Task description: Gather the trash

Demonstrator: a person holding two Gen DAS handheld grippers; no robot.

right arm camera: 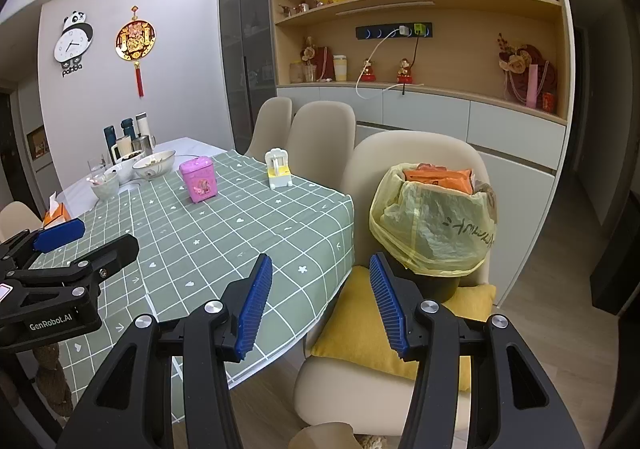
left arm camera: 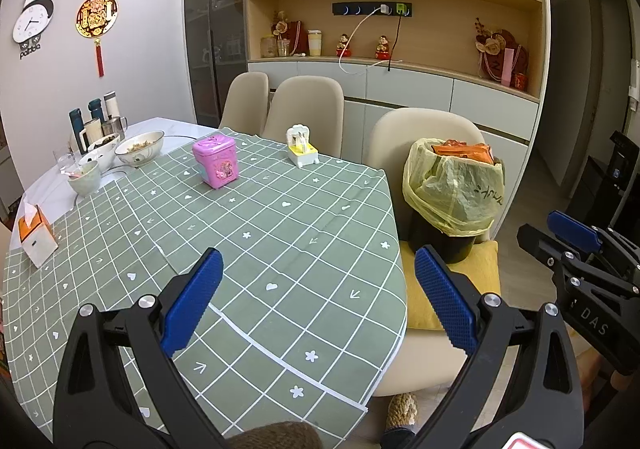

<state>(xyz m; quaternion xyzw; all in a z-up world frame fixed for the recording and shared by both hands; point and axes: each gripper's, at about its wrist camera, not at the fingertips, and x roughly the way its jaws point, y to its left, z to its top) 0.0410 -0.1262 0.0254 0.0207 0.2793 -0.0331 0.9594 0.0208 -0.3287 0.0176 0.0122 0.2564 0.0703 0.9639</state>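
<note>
A: While the left wrist view is considered, the left claw (left arm camera: 318, 299) is seen with its blue pads spread wide apart and nothing held, above the green checked tablecloth on the surface (left arm camera: 280, 233). No loose litter is made out there; a pink tin box (left arm camera: 216, 159) and a white-and-yellow toy (left arm camera: 302, 147) are noted.

B: In the right wrist view, the right claw (right arm camera: 320, 303) is likewise parted and empty, aimed at the black bin lined with a yellow plastic bag (right arm camera: 434, 227), which is stood on a yellow cushion (right arm camera: 356, 329) on a beige chair. Orange wrappers (right arm camera: 440, 175) are already inside.

A: Collection seems largely done. Gathering the bag's rim is probably called for next.

B: Only the left view shows the white tissue box (left arm camera: 36, 235) clearly.
</note>
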